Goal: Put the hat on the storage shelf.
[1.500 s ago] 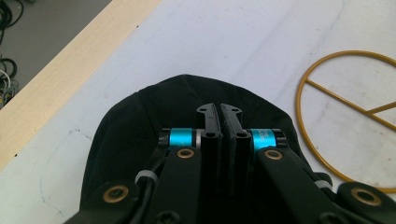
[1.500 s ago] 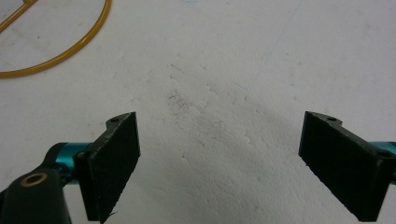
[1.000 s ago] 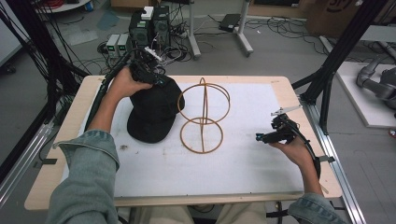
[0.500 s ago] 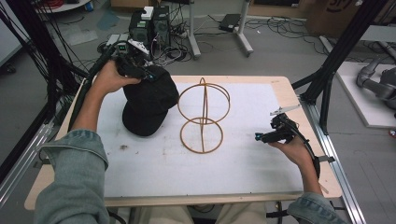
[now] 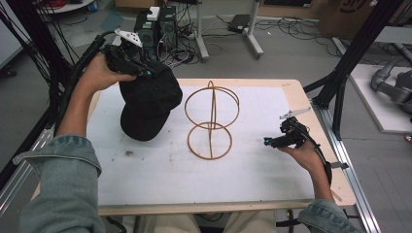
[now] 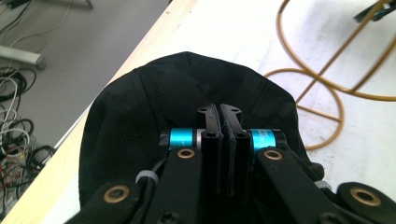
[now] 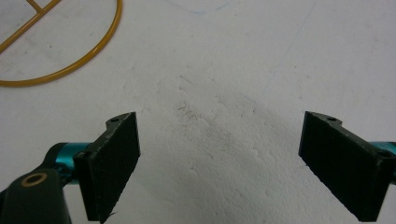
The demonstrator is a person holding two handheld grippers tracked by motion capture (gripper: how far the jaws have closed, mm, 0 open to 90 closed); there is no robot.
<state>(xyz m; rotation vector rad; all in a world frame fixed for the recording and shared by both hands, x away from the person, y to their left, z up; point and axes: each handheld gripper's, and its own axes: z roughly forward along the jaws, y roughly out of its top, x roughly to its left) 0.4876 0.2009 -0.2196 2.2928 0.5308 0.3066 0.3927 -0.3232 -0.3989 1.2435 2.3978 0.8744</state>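
Note:
A black cap (image 5: 148, 104) hangs above the left half of the table, lifted at its back edge by my left gripper (image 5: 145, 73). In the left gripper view the two jaws are pressed together on the cap's fabric (image 6: 187, 93), and my left gripper (image 6: 219, 112) looks down over the crown. A gold wire stand (image 5: 212, 121) made of a ring base and an upright hoop stands at the table's middle, just right of the cap. My right gripper (image 5: 268, 141) rests low at the right side, open over bare white table (image 7: 219, 116), with the stand's ring (image 7: 70, 65) at the upper left.
The white mat (image 5: 194, 179) covers the wooden table. Black frame posts (image 5: 340, 92) rise off the right edge. Computer boxes and cables (image 5: 160, 24) lie on the floor beyond the far edge. The table's left edge (image 6: 107, 93) runs close beside the cap.
My left gripper has lifted the cap off the table and carried it up and back to the left. The right gripper has stayed in place.

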